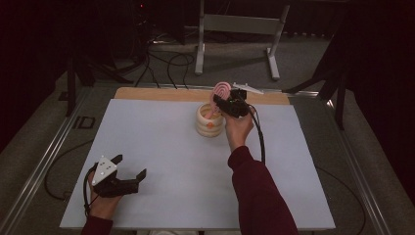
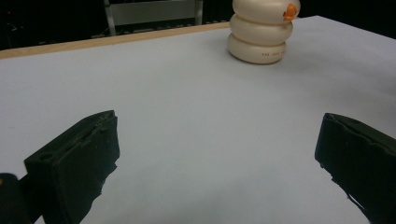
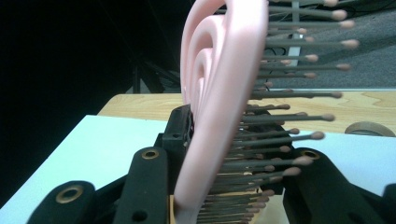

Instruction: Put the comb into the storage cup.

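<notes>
Right tool (image 1: 229, 103), upper centre of the frame, is pinching the pink plastic hairbrush (image 1: 219, 93) by its head, long axis upright, handle dipping into the cream ribbed ceramic holder (image 1: 209, 122) just below (straight down looks like the move). Left tool (image 1: 128, 169) rests spread, lower left, on the white bench (image 1: 161, 147); dark room behind.

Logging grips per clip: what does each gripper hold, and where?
Right gripper clamps the pink vented plastic hairbrush at its head's lower part, across the bristles. Left gripper holds nothing.
</notes>
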Action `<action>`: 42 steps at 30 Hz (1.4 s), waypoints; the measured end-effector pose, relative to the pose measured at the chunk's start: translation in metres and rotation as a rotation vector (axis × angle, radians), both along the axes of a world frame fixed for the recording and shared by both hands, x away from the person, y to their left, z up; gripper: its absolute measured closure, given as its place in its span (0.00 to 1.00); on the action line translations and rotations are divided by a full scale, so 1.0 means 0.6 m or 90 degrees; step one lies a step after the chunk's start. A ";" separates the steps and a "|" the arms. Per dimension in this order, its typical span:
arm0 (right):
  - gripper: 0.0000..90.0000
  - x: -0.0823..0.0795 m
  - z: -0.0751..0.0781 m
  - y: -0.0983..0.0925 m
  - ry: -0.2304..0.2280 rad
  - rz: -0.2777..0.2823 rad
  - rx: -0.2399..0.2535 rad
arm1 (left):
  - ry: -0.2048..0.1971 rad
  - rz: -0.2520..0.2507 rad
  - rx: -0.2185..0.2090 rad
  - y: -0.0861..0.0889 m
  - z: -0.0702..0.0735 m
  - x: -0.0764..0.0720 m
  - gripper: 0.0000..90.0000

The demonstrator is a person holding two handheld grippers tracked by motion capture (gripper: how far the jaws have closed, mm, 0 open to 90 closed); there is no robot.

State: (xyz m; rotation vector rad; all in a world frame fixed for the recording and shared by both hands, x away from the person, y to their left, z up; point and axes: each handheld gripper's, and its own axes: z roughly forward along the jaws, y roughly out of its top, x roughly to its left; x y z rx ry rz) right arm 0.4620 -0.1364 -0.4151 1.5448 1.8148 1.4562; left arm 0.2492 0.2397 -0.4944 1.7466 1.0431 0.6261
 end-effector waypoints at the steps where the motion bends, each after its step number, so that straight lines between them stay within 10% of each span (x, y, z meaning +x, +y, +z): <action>1: 0.70 0.000 0.000 0.000 0.000 0.000 -0.001 | 0.000 0.000 0.000 0.000 0.000 0.000 0.01; 42: 0.70 -0.004 -0.017 0.002 0.006 -0.031 0.005 | 0.002 0.001 0.003 -0.002 -0.001 0.000 0.01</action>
